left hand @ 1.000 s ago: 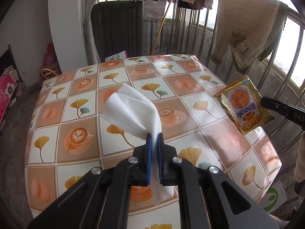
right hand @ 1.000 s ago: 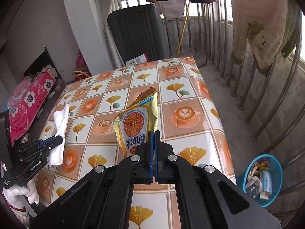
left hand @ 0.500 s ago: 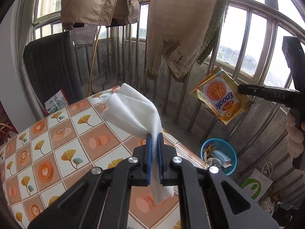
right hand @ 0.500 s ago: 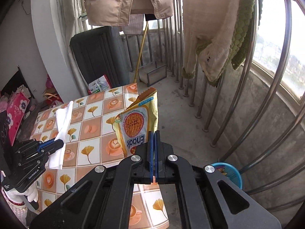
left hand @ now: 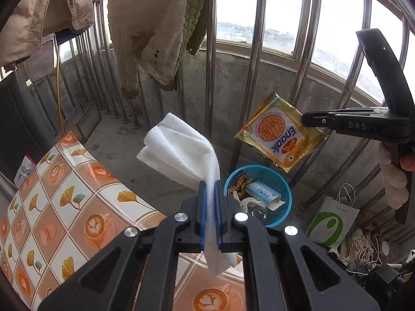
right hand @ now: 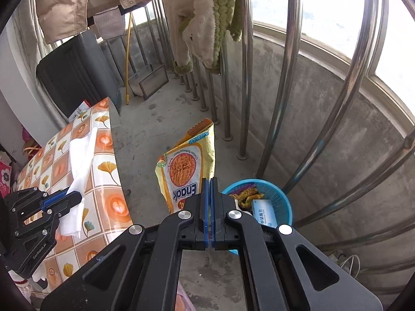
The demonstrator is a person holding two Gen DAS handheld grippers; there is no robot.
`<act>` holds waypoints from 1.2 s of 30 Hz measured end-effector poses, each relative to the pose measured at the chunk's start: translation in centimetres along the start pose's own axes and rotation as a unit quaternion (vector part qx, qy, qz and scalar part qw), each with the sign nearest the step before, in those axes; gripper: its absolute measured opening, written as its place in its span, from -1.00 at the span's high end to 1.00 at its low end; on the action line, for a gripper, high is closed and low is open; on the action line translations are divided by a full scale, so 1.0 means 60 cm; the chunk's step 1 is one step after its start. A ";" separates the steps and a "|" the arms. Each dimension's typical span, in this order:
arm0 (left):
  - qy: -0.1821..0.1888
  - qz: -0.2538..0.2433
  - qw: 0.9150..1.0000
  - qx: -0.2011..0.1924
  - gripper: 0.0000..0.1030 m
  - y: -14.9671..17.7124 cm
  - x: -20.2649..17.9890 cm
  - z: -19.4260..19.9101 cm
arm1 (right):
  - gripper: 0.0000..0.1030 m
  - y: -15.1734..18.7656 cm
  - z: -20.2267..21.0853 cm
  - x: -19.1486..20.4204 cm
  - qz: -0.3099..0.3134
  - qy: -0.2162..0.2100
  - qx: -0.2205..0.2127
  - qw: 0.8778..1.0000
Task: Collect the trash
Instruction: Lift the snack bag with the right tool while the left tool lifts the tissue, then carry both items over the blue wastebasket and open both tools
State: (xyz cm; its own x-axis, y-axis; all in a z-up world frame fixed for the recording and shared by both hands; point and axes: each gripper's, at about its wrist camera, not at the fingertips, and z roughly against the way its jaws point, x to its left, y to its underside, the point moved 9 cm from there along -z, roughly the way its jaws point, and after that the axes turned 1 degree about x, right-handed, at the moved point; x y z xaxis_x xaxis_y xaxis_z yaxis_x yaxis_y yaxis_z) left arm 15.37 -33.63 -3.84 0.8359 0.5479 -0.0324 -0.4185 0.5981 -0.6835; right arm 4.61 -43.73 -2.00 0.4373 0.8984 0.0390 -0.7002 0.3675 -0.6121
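**Two pieces of trash held in the air near the blue basket**

The left gripper [left hand: 210,189] has its blue-padded jaws clamped on a soft, white, folded paper tissue [left hand: 179,153]; the sheet fans out in creased layers above the pads and a limp tail hangs below them. It is held over the corner of the table covered in glossy oilcloth with orange squares, ginkgo leaves and coffee cups [left hand: 64,207].

The right gripper [right hand: 209,181] is pinched tight on the bottom edge of a crinkly yellow plastic snack packet printed "Enaak" with an orange disc [right hand: 186,165]. The packet stands upward from the jaws, its serrated top edge open (the print reads upside down). In the left wrist view the same packet [left hand: 280,140] hangs in the air in front of the steel bars, above and just right of the basket.

A round blue plastic mesh basket [left hand: 284,184] sits on the bare concrete floor at the foot of the polished steel railing [right hand: 285,83]. Inside lie a small white-and-blue carton [left hand: 263,193], crumpled clear plastic and yellowish wrappers. A fuzzy cream garment with green knit trim [left hand: 145,39] hangs from the bars.
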 end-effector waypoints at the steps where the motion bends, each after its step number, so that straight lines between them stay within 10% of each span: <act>1: 0.001 -0.005 1.000 0.004 0.90 -0.001 -0.008 -0.009 | 1.00 0.004 -0.005 -0.008 -0.004 0.002 0.005 1.000; 36: -0.002 -0.102 0.993 0.060 0.89 -0.024 -0.150 -0.147 | 1.00 0.086 -0.098 -0.152 -0.110 -0.013 0.064 0.992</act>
State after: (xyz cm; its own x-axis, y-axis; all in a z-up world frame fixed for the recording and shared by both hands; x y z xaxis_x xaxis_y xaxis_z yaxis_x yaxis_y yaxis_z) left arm 11.55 -44.58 -8.98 0.9060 0.4109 0.1016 -0.2800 0.7619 -0.5841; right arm 0.32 -51.41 -10.19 0.5748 0.7979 0.1816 -0.6561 0.5820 -0.4804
